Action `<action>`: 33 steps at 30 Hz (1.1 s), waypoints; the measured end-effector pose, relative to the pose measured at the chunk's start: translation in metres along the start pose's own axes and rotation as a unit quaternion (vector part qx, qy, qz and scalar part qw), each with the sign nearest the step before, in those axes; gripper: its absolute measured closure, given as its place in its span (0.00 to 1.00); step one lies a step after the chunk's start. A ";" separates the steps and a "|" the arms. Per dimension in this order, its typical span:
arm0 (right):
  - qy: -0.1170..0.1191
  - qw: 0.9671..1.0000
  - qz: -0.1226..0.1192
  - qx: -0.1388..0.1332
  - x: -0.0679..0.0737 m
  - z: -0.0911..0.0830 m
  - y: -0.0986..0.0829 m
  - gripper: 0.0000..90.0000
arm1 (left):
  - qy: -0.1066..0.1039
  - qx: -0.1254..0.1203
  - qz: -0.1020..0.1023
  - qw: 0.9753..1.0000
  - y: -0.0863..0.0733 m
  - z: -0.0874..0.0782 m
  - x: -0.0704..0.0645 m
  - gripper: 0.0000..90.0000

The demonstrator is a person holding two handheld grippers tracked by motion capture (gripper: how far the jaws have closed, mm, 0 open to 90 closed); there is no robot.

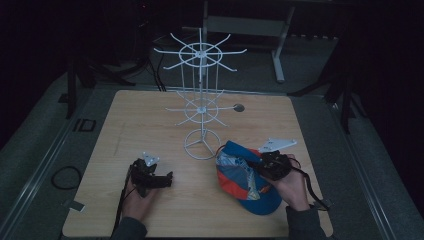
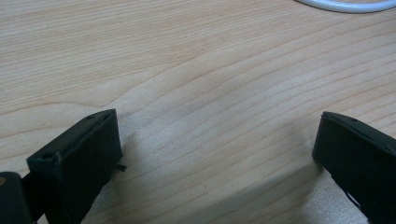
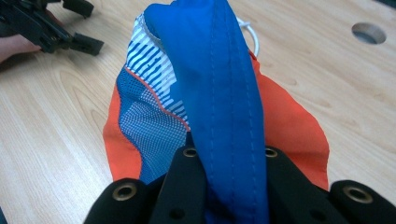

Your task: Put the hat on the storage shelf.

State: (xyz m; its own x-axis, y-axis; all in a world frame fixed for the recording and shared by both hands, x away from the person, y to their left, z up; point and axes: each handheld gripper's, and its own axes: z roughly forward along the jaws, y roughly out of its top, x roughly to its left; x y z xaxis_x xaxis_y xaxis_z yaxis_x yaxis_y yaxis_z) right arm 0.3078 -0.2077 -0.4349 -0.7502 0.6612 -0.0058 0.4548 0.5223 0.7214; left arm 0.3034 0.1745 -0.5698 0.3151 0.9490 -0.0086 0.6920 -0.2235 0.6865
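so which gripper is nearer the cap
Right. The right gripper is shut on the cap; the left gripper hovers open over bare table, apart from it.

No readable text, label, brand or number on anything here

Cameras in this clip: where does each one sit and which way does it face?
High view: above the person's side, looking forward and down on the table, white wire rack, both forearms.
Left gripper view: rides the left hand-held gripper, jaws apart over bare wood.
Right gripper view: rides the right hand-held gripper, clamped on the cap.
Shared: cap, left hand-held gripper.
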 end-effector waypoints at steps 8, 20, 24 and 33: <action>0.004 0.999 0.012 -0.035 -0.003 -0.010 0.011 0.97 | 0.001 0.000 -0.002 1.000 0.000 0.000 0.000 0.02; -0.002 0.998 0.010 -0.065 -0.005 -0.022 0.016 0.97 | 0.002 -0.001 -0.002 1.000 0.000 0.000 -0.001 0.02; -0.002 0.997 0.012 -0.075 -0.006 -0.027 0.017 0.97 | 0.003 -0.001 -0.002 1.000 0.000 0.000 -0.001 0.02; -0.002 0.996 0.020 -0.086 -0.011 -0.035 0.017 0.97 | 0.004 -0.002 -0.004 1.000 0.000 0.000 -0.001 0.02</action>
State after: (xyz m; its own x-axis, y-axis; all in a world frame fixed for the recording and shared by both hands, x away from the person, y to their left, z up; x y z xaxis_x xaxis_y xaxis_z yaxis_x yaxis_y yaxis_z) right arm 0.3069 -0.2247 -0.3982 -0.7305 0.6825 0.0231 0.3952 0.3950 0.8293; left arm 0.3027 0.1734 -0.5700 0.3046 0.9524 -0.0083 0.6922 -0.2153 0.6889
